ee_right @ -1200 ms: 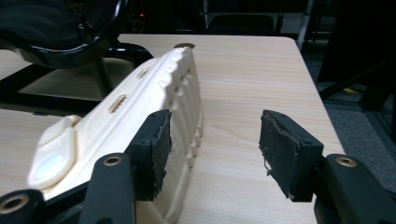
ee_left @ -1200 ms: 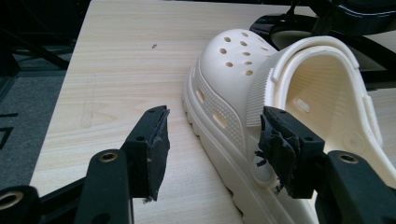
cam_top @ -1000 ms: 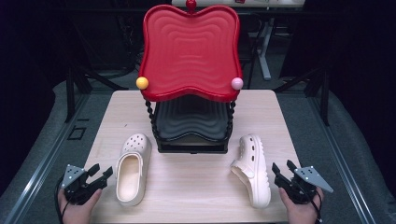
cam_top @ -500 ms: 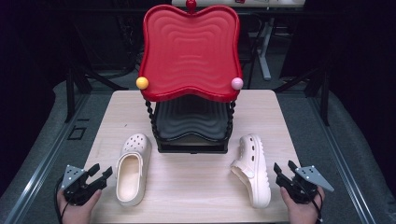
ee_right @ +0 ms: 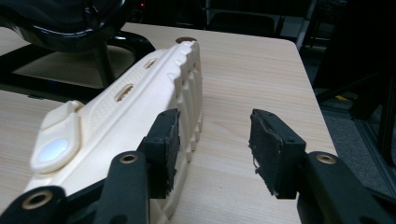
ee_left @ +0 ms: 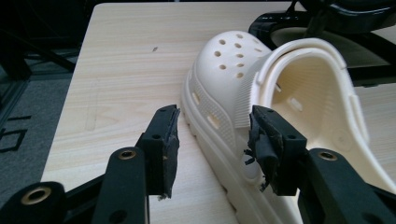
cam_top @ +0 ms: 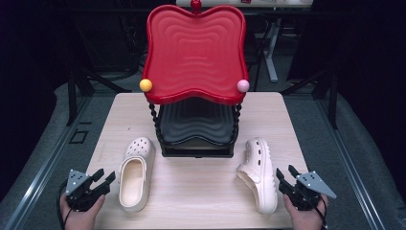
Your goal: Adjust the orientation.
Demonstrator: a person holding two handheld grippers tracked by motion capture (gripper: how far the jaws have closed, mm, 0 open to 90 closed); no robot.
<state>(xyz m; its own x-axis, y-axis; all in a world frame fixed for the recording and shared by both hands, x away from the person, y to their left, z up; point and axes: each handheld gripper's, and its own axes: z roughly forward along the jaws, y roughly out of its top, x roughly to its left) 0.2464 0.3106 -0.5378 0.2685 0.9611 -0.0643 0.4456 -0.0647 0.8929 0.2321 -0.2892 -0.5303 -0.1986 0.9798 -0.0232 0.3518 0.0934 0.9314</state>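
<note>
1. I have both grippers low at the near edge of the worktop (cam_top: 201,191), one at each near corner, and neither holds anything.
2. Left gripper (cam_top: 101,180): jaws apart. In the left gripper view (ee_left: 212,142) they straddle the outer wall of the left shoe (ee_left: 261,116), near its heel opening, without touching it as far as I can tell.
3. The left shoe (cam_top: 136,171) stands upright on its sole, toe toward the far edge, left of centre and just in front of the rack's (cam_top: 196,129) black lower tray.
4. Right gripper (cam_top: 287,178): jaws apart. In the right gripper view (ee_right: 212,144) the gap between them falls on bare worktop, just beside the ridged sole of the right shoe (ee_right: 135,116).
5. The right shoe (cam_top: 258,173) lies tipped on its side near the right edge, sole facing the right gripper, opening facing the middle of the worktop.
6. Judgement: the step in hand is the approach to grasp, one shoe per gripper, probably for the rack with its red top tray (cam_top: 194,52).
7. To do it well on the left, I would advance until one jaw is inside the opening and one outside, then close on the wall.
8. On the right, I would shift inward so the sole edge sits between the jaws; closing now would catch nothing.
9. Risk: the soft wall may flex, so grip deep.
</note>
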